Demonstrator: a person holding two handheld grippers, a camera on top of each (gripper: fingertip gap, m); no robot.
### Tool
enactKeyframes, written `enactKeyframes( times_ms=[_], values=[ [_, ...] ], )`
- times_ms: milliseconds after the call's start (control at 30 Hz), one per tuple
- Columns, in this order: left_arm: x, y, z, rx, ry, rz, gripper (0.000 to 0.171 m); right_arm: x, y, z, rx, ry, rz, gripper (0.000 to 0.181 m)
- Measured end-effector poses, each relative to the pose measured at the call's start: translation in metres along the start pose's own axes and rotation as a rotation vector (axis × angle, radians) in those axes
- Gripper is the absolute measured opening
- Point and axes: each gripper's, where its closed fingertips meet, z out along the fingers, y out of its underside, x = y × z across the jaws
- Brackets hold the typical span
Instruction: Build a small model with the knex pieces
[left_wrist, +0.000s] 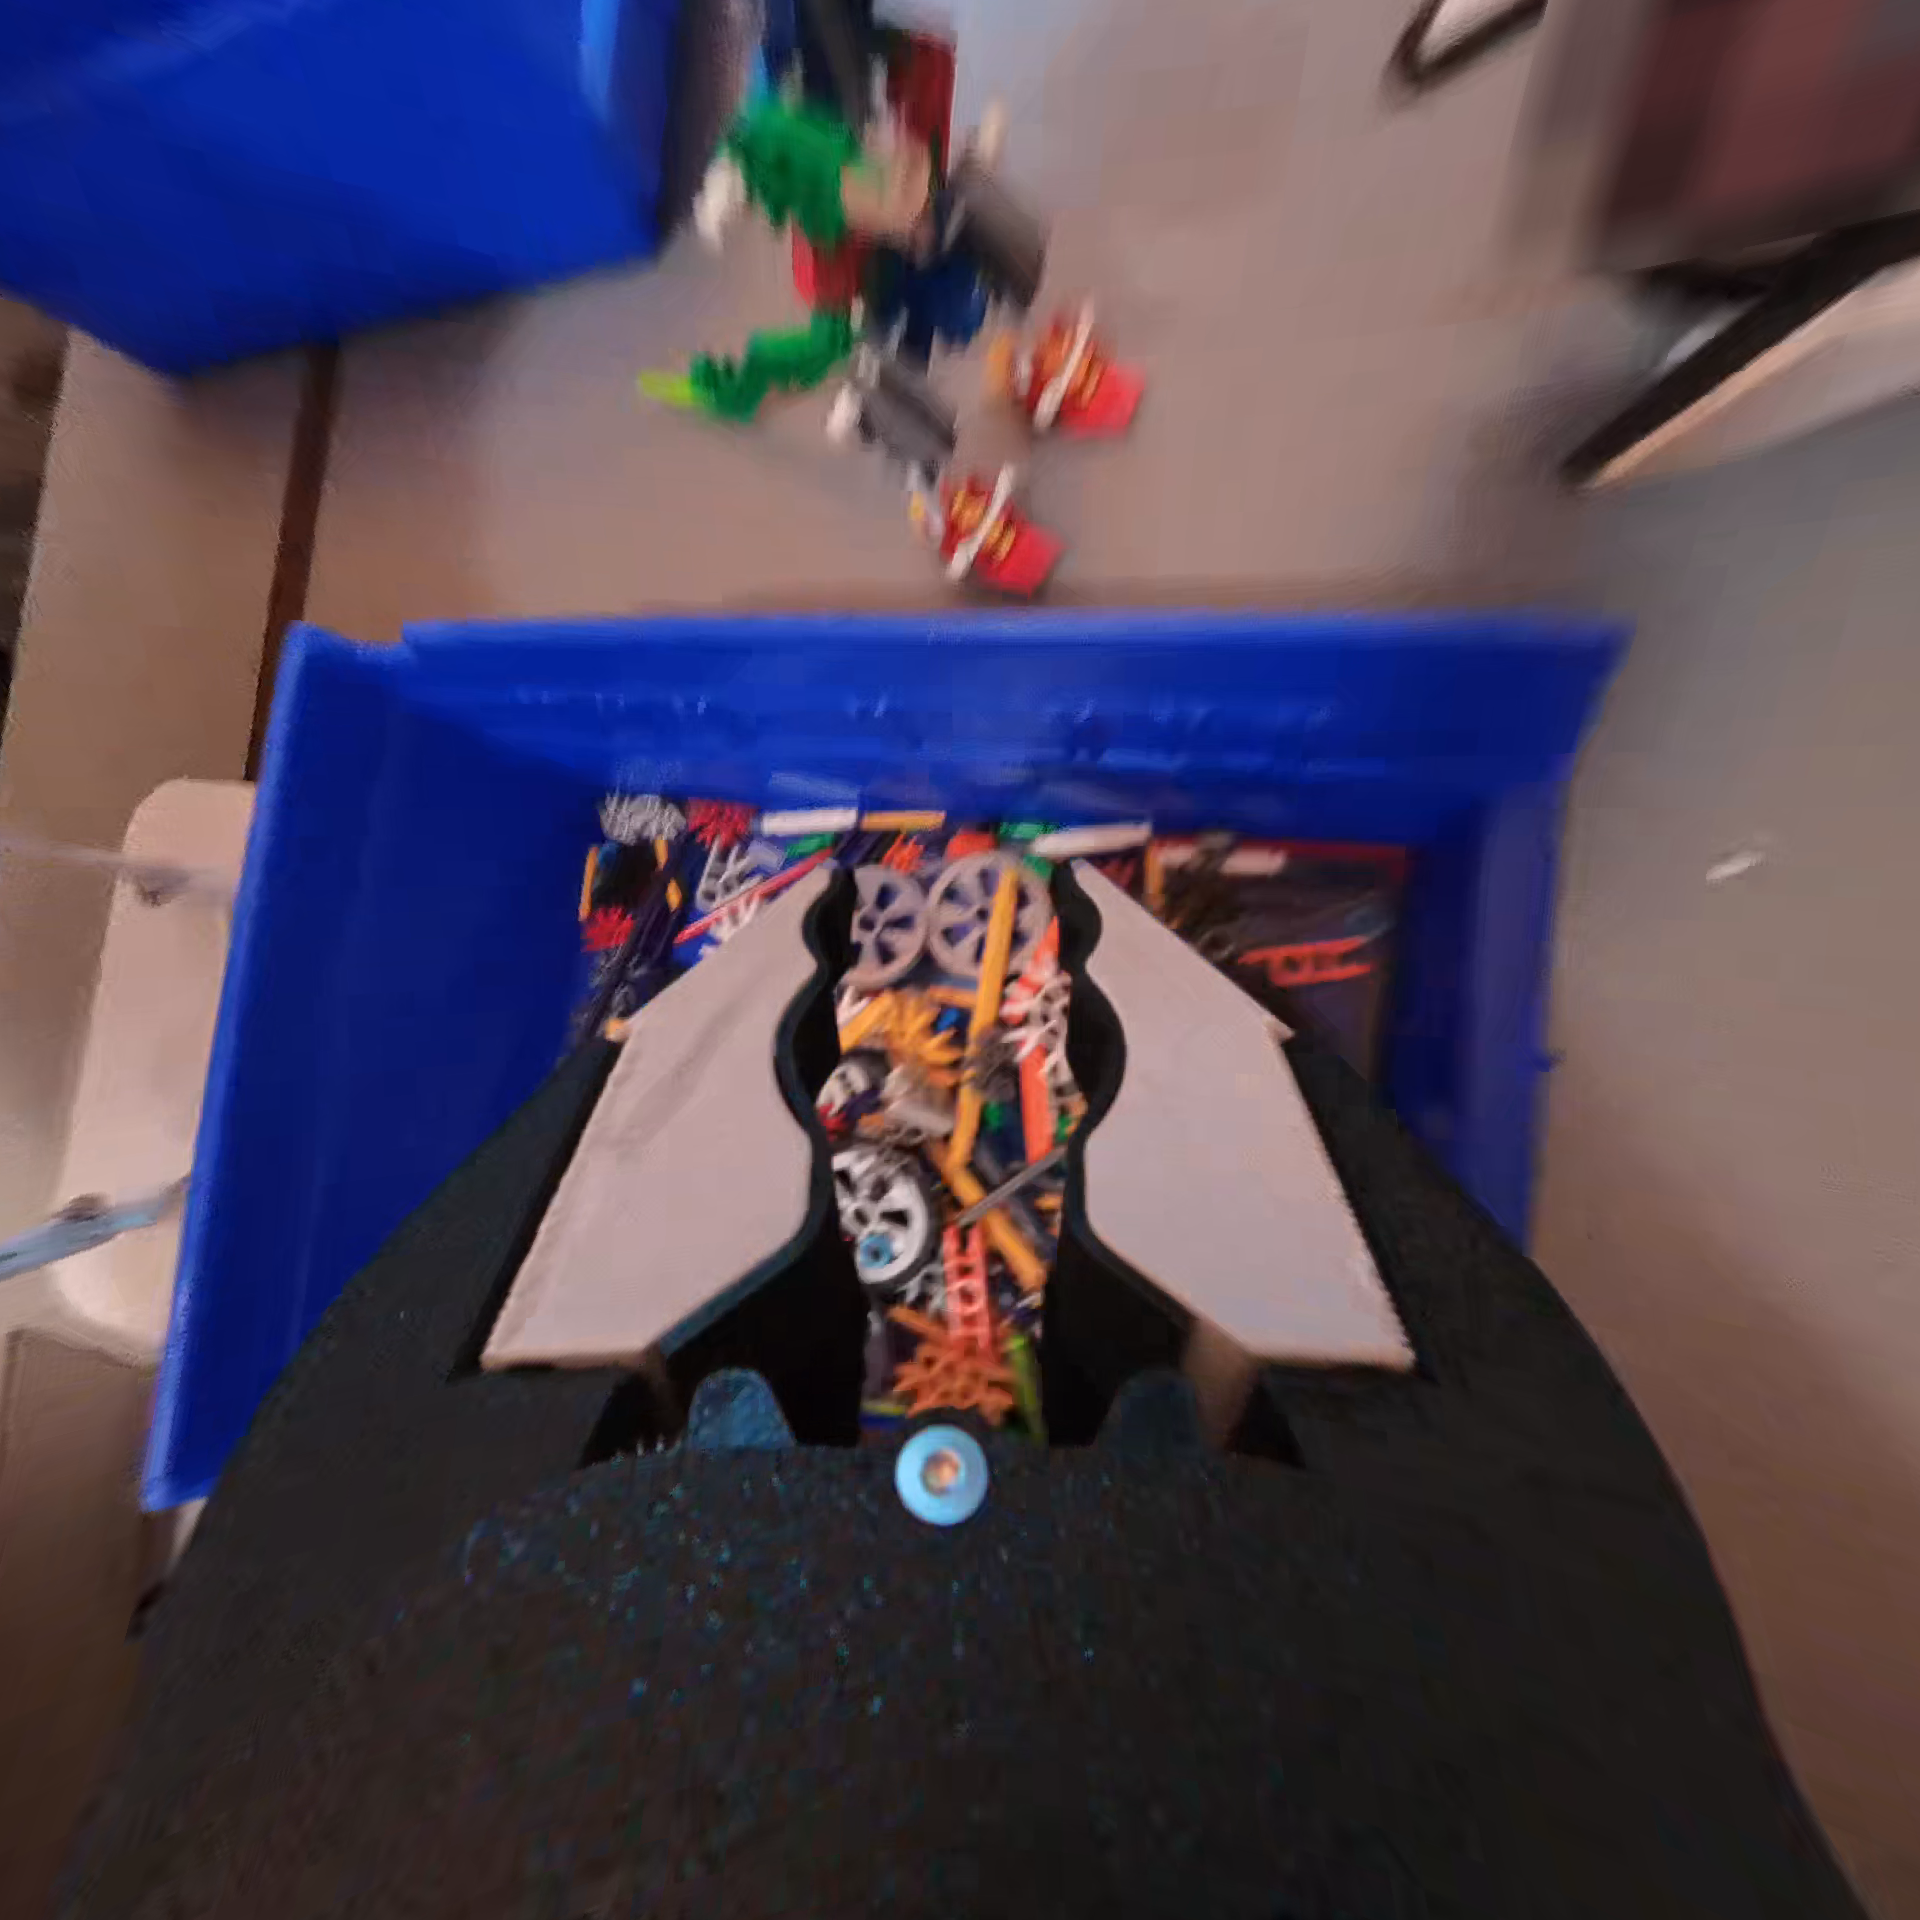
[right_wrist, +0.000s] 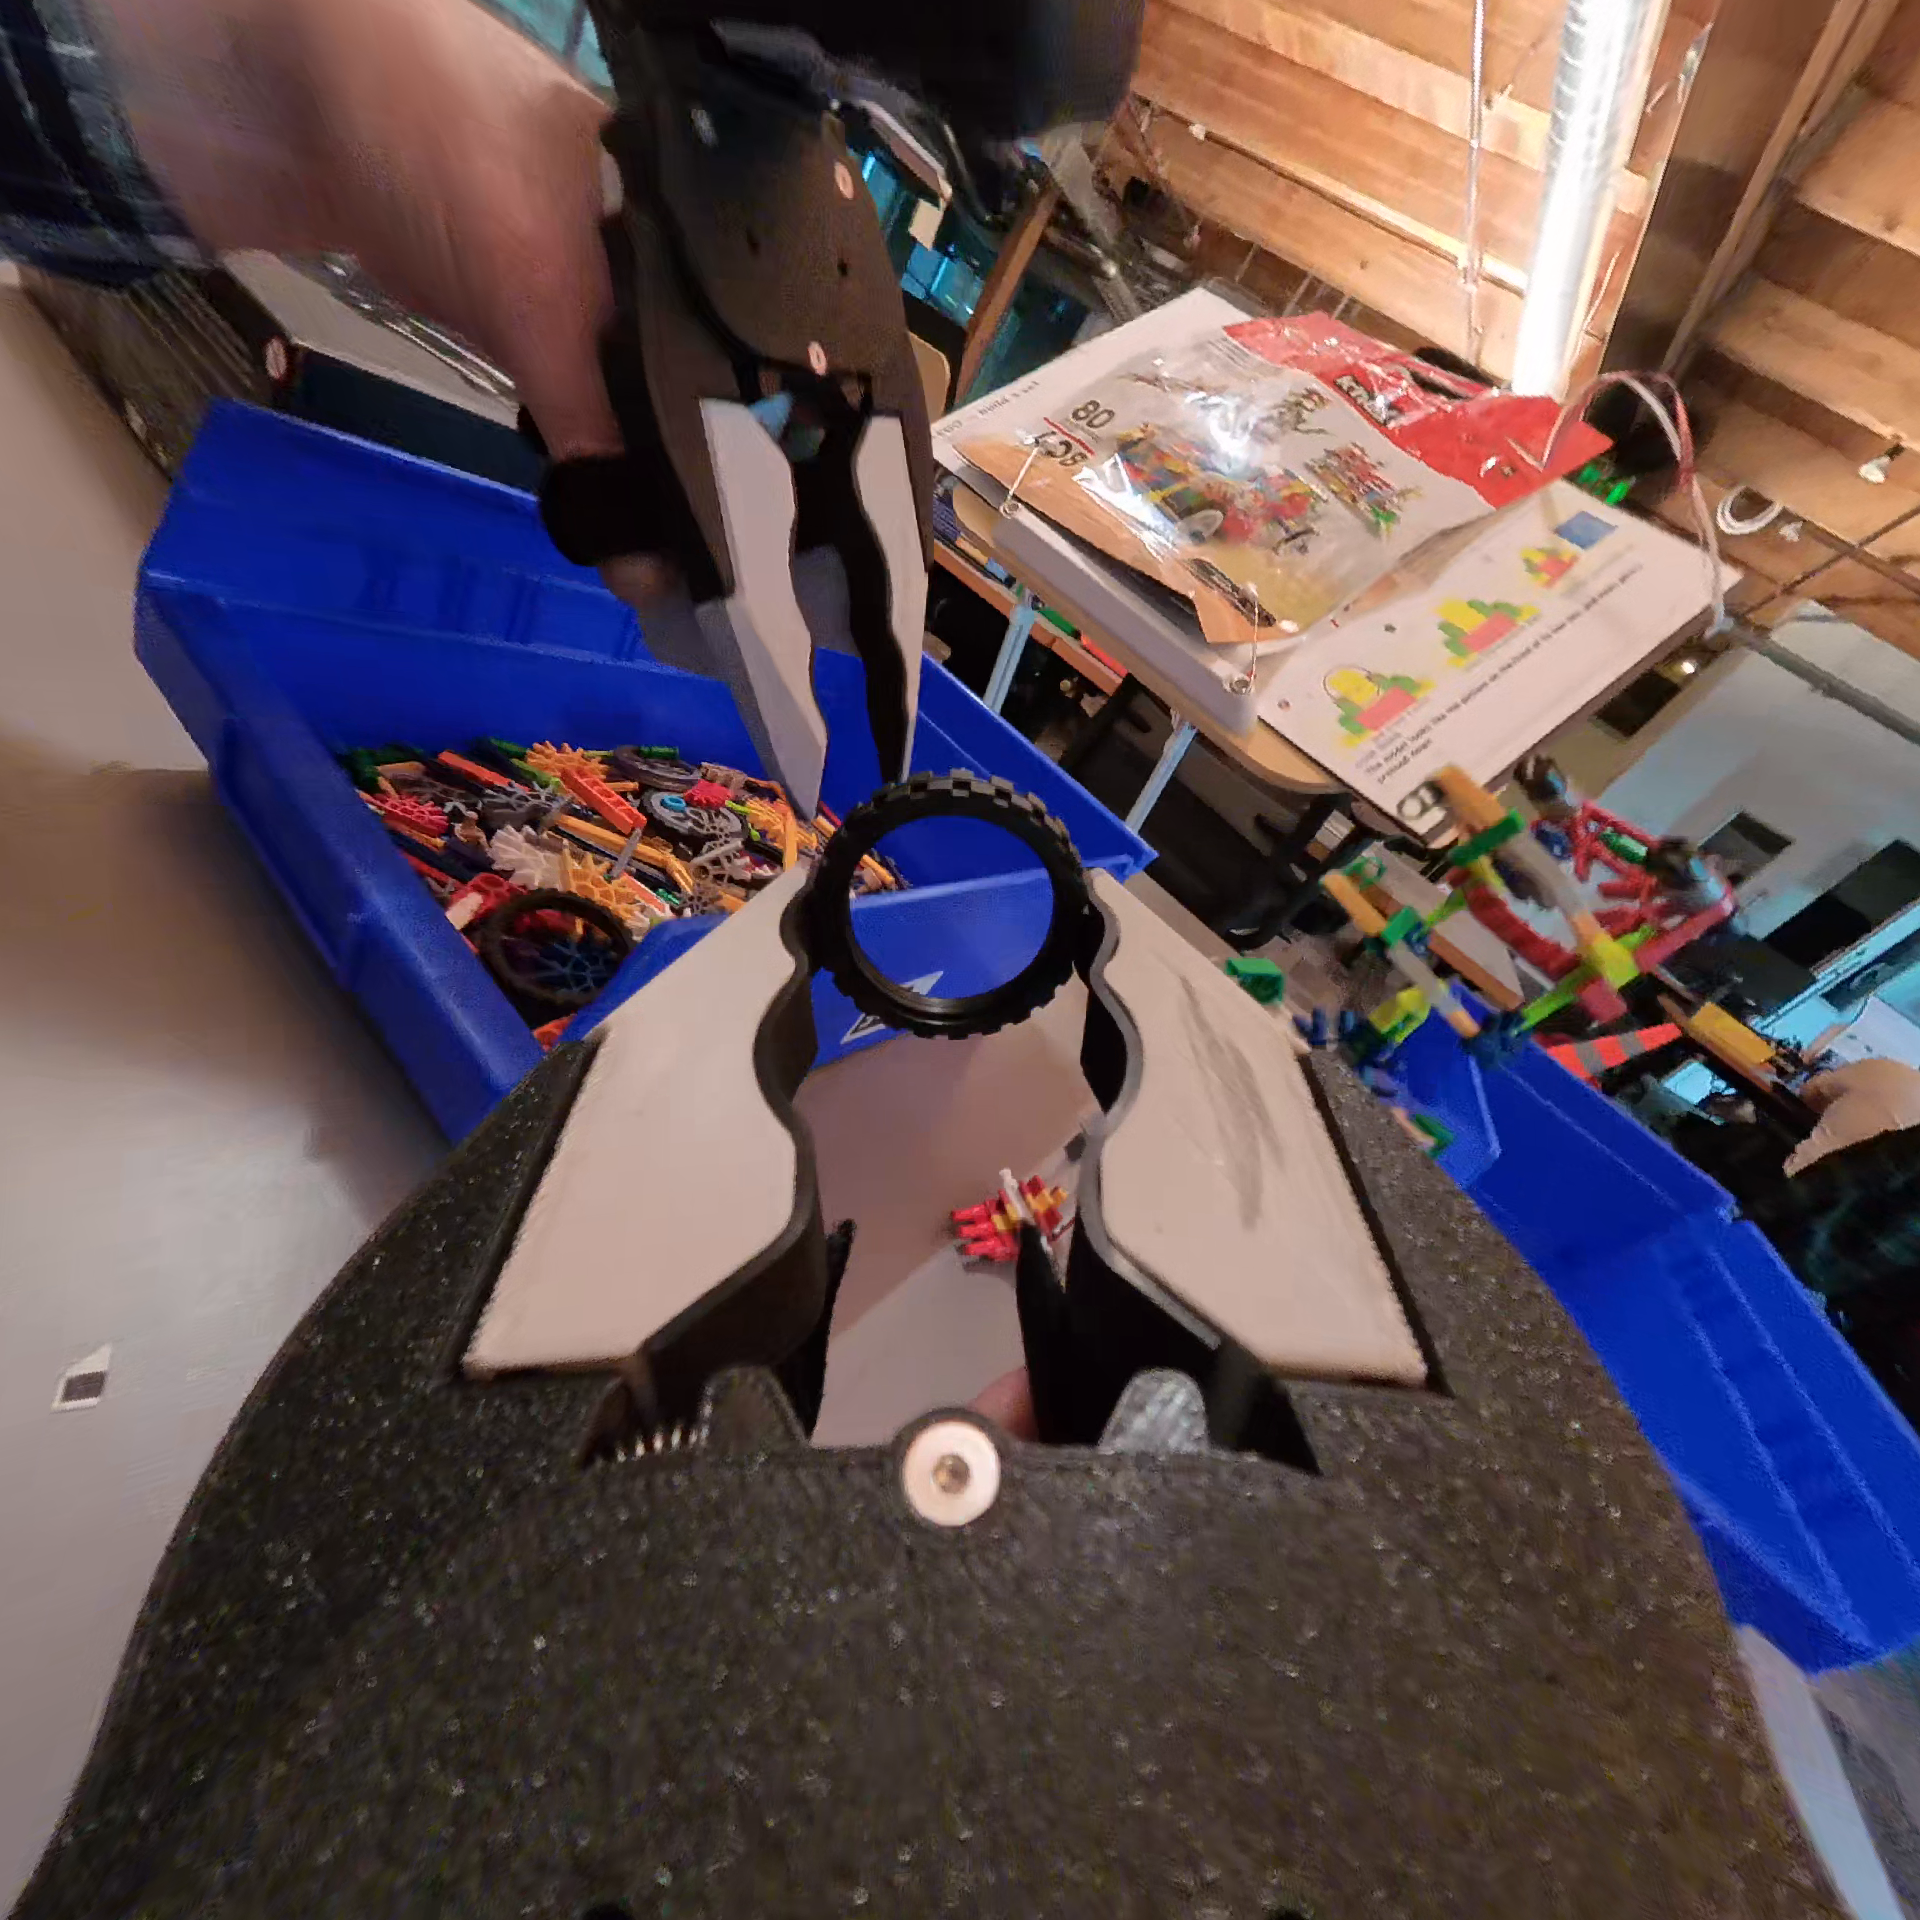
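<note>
My right gripper (right_wrist: 945, 896) is shut on a black rubber tyre ring (right_wrist: 940, 1013) and holds it upright in the air at its fingertips, beside a blue bin (right_wrist: 312, 831). The bin is filled with several coloured construction-toy rods, connectors and wheels (right_wrist: 603, 831). My left gripper (left_wrist: 951, 883) is open and empty and points down into the same bin (left_wrist: 416, 935), just above the pile of pieces (left_wrist: 935, 1091). It also shows in the right wrist view (right_wrist: 857, 774), held by a hand, its tips just behind the tyre.
A built toy model (left_wrist: 862, 260) and two red pieces (left_wrist: 1070, 374) lie on the table beyond the bin. A second blue bin (right_wrist: 1662, 1351), a rod model (right_wrist: 1507, 914) and a stand with a printed bag and sheets (right_wrist: 1247, 488) are at the right.
</note>
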Motion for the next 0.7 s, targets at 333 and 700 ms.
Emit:
enactKeyframes(
  times_ms=[333, 700],
  values=[
    [-0.029, 0.061, 0.072, -0.413, 0.049, 0.15, 0.045, 0.002, 0.022, 0.002, -0.026, 0.015, 0.03, 0.047],
    [-0.022, 0.06, 0.081, -0.4, 0.201, 0.001, 0.046, 0.003, 0.023, 0.005, -0.015, 0.018, 0.04, 0.047]
  ],
)
